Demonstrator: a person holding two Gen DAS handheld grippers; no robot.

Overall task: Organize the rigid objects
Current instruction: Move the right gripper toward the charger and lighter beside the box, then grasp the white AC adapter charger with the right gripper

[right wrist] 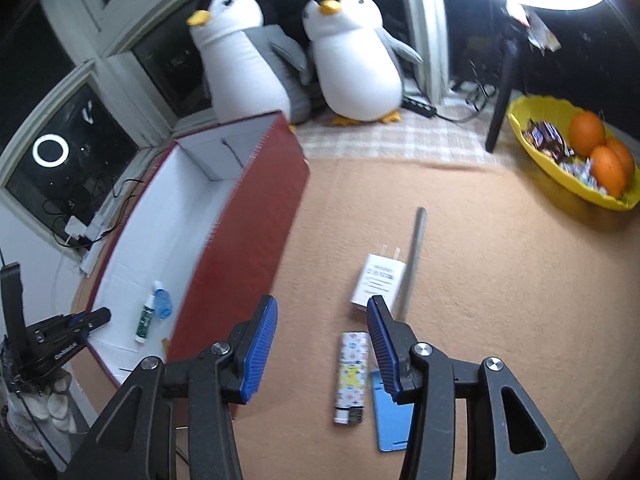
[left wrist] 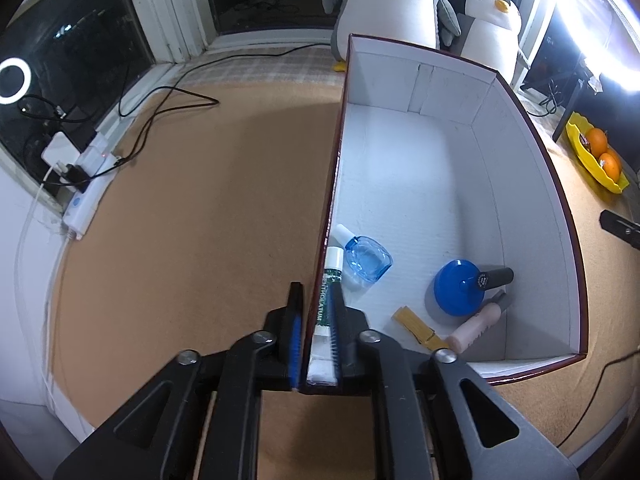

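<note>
Your left tool (left wrist: 316, 332) was nearly closed astride the box (left wrist: 420, 168) wall, one finger outside and one inside; whether the pads still pinched the wall, you could not tell from these views. The box was stiff card, red outside and white inside, light enough to slide if nudged. Just ahead of the inside finger lay the balm tube (left wrist: 328, 296), and beyond it a clear blue bottle (left wrist: 366, 260). Off to that tool's right sat a blue cap (left wrist: 458, 288), a dark bottle (left wrist: 494, 278), a pink tube (left wrist: 476, 326) and a yellow peg (left wrist: 418, 326).

Your right tool (right wrist: 322, 344) stood partly open and held nothing. The lighter (right wrist: 352, 376) lay flat on the brown table (right wrist: 480, 280) just below and between its fingers. It was a small hard oblong with a glossy printed skin, so it would likely be light and a little slippery; take it across its narrow sides near the middle. Just right of it lay a flat blue card (right wrist: 390, 420), thin and hard to lift from the cloth. Ahead of the right finger sat a white charger (right wrist: 378, 282), blocky and rigid, and beside it a slim grey rod (right wrist: 414, 260) that would probably roll.
</note>
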